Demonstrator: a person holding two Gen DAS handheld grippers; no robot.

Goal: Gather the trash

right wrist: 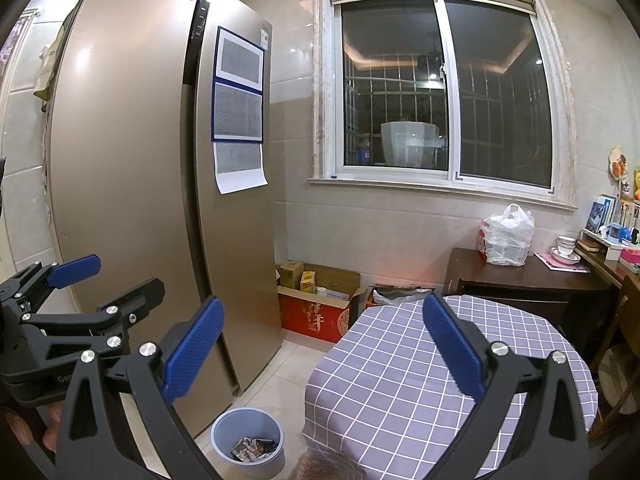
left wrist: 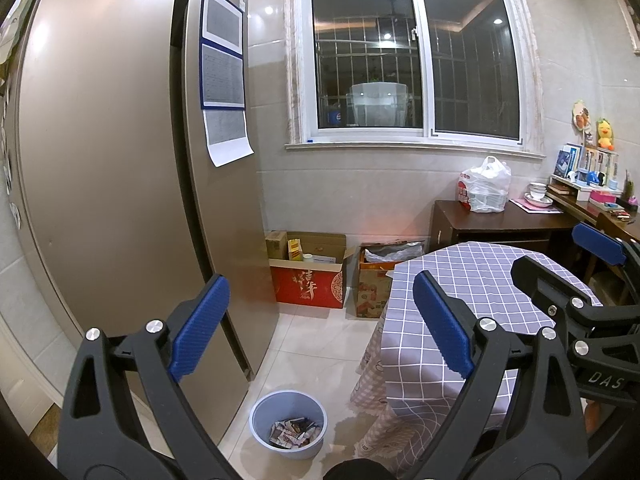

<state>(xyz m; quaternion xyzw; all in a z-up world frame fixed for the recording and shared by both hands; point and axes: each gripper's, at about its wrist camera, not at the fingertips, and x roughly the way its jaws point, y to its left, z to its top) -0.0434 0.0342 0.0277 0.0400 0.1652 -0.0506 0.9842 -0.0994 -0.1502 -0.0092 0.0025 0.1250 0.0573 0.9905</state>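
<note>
Now, bin: we see the trash bin (left wrist: 288, 424) standing upright on the floor at six o'clock, mouth up, between fridge (left wrist: 120, 160) and bench (left wrist: 472, 320), probably so scraps can drop straight in.
Trash: wrappers (left wrist: 294, 434) lie jumbled at the bin's bottom; no single long axis we can tell.
Left gripper (left wrist: 320, 328): jaws released wide, empty, raised above the bin.
Right gripper (right wrist: 320, 352): jaws spread, empty, over the bench's near edge.
Bench: we find its checked cloth bare of scraps, so we judge collecting nearly done.
</note>
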